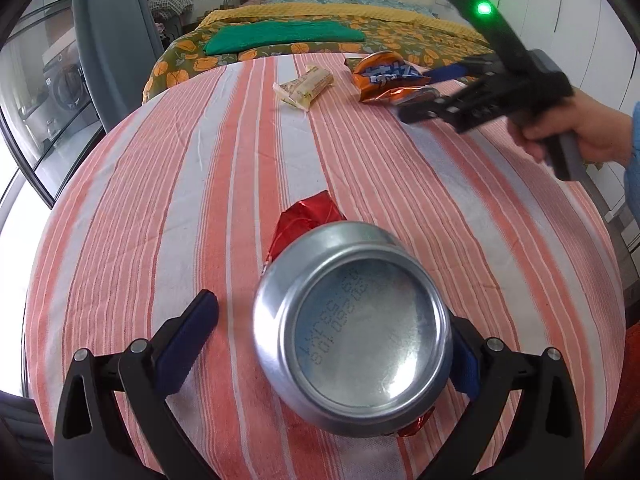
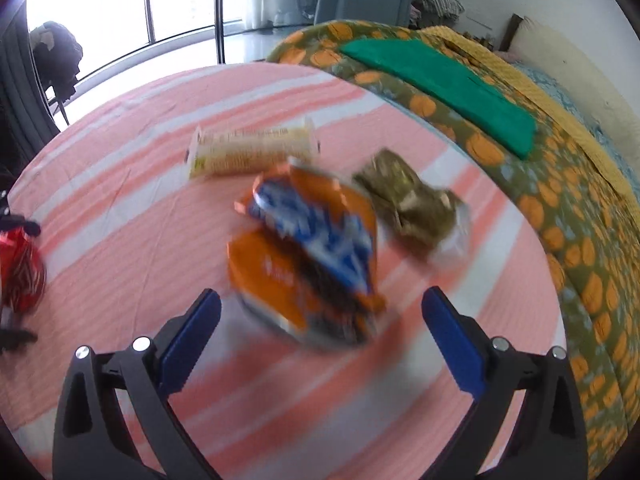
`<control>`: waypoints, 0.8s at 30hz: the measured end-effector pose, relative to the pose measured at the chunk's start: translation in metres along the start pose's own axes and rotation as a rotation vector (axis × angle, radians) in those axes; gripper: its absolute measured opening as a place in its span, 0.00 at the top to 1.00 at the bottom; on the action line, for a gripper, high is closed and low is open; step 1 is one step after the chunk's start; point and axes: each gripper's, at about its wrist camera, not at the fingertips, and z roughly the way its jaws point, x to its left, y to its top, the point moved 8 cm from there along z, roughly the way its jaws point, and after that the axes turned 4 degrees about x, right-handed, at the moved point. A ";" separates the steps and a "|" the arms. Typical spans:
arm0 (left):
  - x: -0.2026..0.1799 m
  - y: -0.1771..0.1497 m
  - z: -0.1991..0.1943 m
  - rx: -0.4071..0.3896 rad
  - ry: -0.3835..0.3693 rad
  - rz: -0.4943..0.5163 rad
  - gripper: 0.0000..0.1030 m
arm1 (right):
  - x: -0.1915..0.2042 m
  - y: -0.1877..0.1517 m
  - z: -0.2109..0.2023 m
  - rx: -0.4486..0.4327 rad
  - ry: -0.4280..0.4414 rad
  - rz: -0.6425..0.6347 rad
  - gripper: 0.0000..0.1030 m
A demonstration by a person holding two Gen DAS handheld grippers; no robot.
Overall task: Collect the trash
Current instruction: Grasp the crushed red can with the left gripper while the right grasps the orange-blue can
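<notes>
A red drink can sits between the fingers of my left gripper, its silver bottom facing the camera. The jaws stand wide; the left pad is clear of the can, and the right pad is partly hidden behind it. My right gripper is open over a crumpled orange and blue snack bag, whose near end reaches between the fingertips without touching the pads. In the left wrist view a hand holds that gripper beside the bag. The red can shows at the right wrist view's left edge.
A cream wrapper and an olive-gold wrapper lie beyond the orange bag on the pink-striped tablecloth. A bed with an orange-patterned cover and a folded green cloth borders the table's far side.
</notes>
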 end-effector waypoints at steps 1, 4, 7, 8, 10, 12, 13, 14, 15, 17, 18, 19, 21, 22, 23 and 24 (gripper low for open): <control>0.000 0.000 0.000 0.000 -0.001 -0.001 0.05 | 0.000 0.005 0.002 -0.006 0.008 0.001 0.22; 0.000 0.000 0.000 -0.002 -0.003 -0.002 0.05 | 0.000 0.010 0.006 -0.005 0.041 0.039 0.35; 0.000 0.000 0.000 -0.002 -0.005 -0.003 0.05 | -0.001 0.004 -0.006 -0.028 0.065 0.124 0.35; 0.000 0.000 0.000 -0.002 -0.004 -0.003 0.05 | -0.001 -0.001 -0.013 -0.035 0.065 0.152 0.35; 0.000 0.000 0.000 -0.002 -0.003 -0.002 0.05 | -0.002 -0.017 -0.035 -0.050 0.077 0.260 0.35; 0.000 -0.001 0.000 -0.001 -0.002 -0.002 0.05 | 0.001 -0.037 -0.057 -0.053 0.094 0.364 0.35; 0.000 -0.001 0.000 -0.001 -0.001 -0.001 0.05 | 0.005 -0.052 -0.070 -0.042 0.090 0.416 0.35; 0.000 -0.001 0.000 -0.001 0.000 0.000 0.05 | 0.008 -0.063 -0.080 -0.027 0.067 0.444 0.35; 0.000 -0.001 0.000 0.000 0.002 0.000 0.05 | 0.013 -0.076 -0.088 -0.006 0.042 0.467 0.35; 0.000 -0.001 0.000 0.000 0.005 0.002 0.05 | 0.027 -0.104 -0.101 0.045 0.006 0.516 0.35; -0.001 -0.001 0.001 0.001 0.007 0.002 0.05 | 0.034 -0.115 -0.105 0.063 -0.006 0.540 0.35; -0.001 -0.001 0.001 0.001 0.010 0.003 0.05 | 0.044 -0.126 -0.107 0.079 0.001 0.570 0.34; -0.001 -0.001 0.001 0.002 0.016 0.003 0.05 | 0.058 -0.140 -0.107 0.102 0.030 0.622 0.34; -0.001 0.000 0.001 0.002 0.016 0.003 0.05 | 0.067 -0.146 -0.106 0.112 0.049 0.650 0.34; -0.002 0.000 0.001 0.002 0.015 0.001 0.05 | 0.075 -0.150 -0.107 0.114 0.059 0.664 0.32; -0.002 0.000 0.001 0.002 0.012 0.002 0.05 | 0.079 -0.151 -0.109 0.108 0.058 0.667 0.31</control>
